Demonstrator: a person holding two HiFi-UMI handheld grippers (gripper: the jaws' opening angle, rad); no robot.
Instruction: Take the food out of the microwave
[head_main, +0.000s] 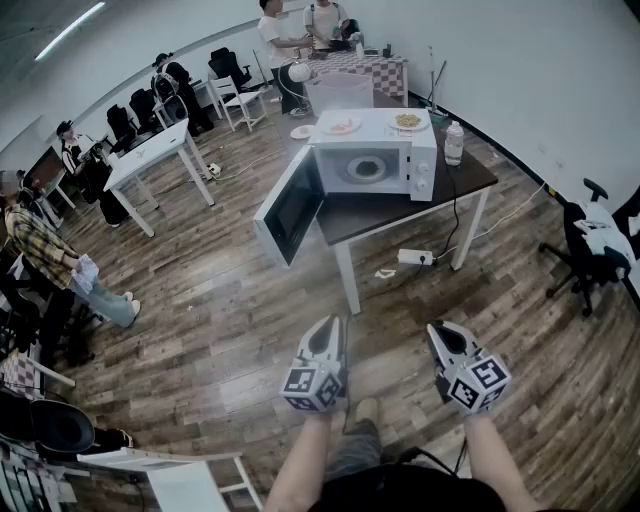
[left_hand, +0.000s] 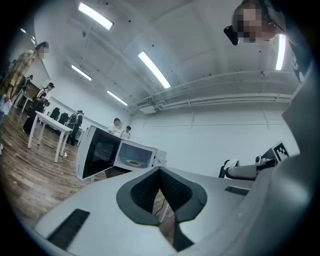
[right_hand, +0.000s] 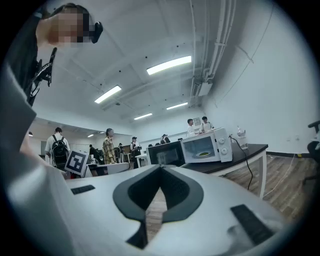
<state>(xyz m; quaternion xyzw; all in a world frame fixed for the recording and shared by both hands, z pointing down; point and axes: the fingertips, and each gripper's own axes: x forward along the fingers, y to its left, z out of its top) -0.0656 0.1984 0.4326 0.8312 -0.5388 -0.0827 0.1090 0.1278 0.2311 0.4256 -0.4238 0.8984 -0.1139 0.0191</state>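
A white microwave (head_main: 372, 165) stands on a dark table (head_main: 470, 172) ahead of me, its door (head_main: 288, 207) swung wide open to the left. Inside it lies a plate of food (head_main: 364, 168), also seen as a greenish plate of food (left_hand: 133, 162) in the left gripper view and a plate of food (right_hand: 203, 154) in the right gripper view. My left gripper (head_main: 328, 338) and right gripper (head_main: 441, 340) are held low near my body, well short of the table. Both are shut with nothing between their jaws.
Two plates (head_main: 342, 126) (head_main: 408, 121) rest on top of the microwave, and a bottle (head_main: 454, 142) stands on the table beside it. A power strip (head_main: 416, 257) lies on the floor under the table. An office chair (head_main: 590, 246) is at the right; people and white desks (head_main: 150, 152) at the left.
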